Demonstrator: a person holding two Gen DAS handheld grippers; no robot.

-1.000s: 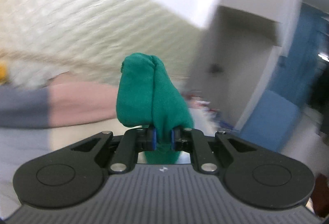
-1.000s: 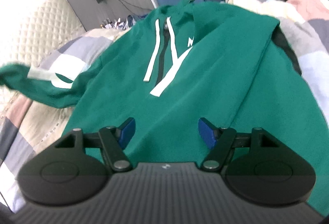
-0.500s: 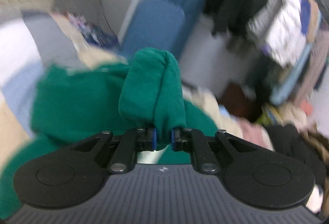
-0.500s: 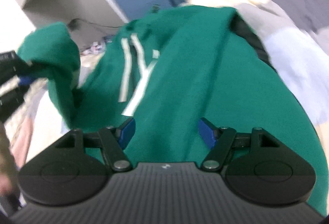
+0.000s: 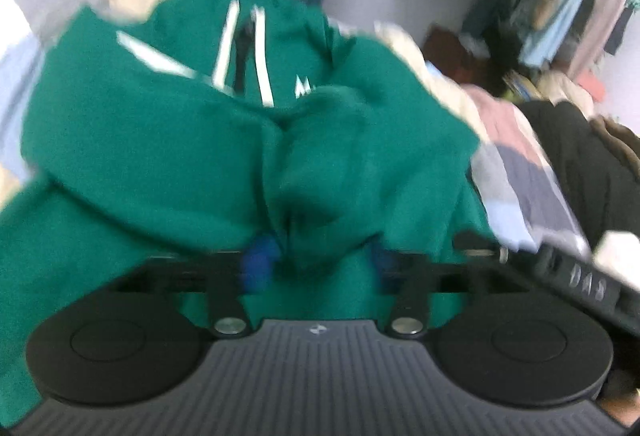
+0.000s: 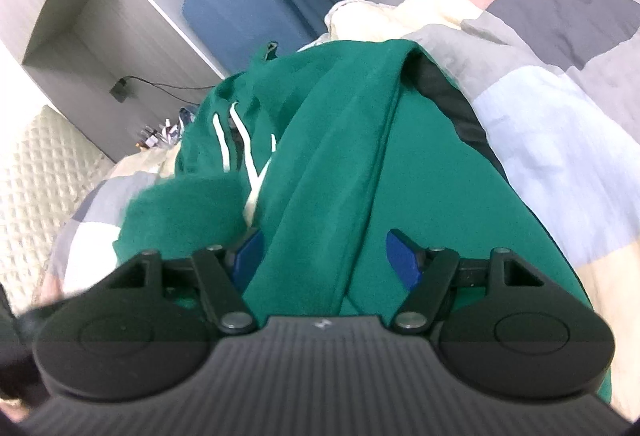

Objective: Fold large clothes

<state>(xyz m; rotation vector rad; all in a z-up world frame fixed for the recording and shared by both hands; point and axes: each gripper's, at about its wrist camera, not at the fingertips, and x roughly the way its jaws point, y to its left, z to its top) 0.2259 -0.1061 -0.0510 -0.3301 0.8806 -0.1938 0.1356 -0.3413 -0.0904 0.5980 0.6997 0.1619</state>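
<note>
A green fleece hoodie with white drawstrings (image 6: pixel 352 172) is lying chest-up on a patchwork quilt of grey, pink and cream blocks (image 6: pixel 552 84), its hood end pointing toward the quilt's far edge. The left gripper (image 5: pixel 316 260) is opening its jaws at this moment, with the bunched green sleeve (image 5: pixel 320 172) lying loosely between the blue pads as it settles across the chest. The right gripper (image 6: pixel 324 256) is hovering over the hoodie's lower body with its jaws standing apart, gripping nothing.

By the look of it, the folding is roughly midway: one sleeve is lying folded inward along the side nearer the quilt's pink corner, and the second is just being laid over. Smoothing the sleeves and doubling the body from hem toward hood are probably what is left.
</note>
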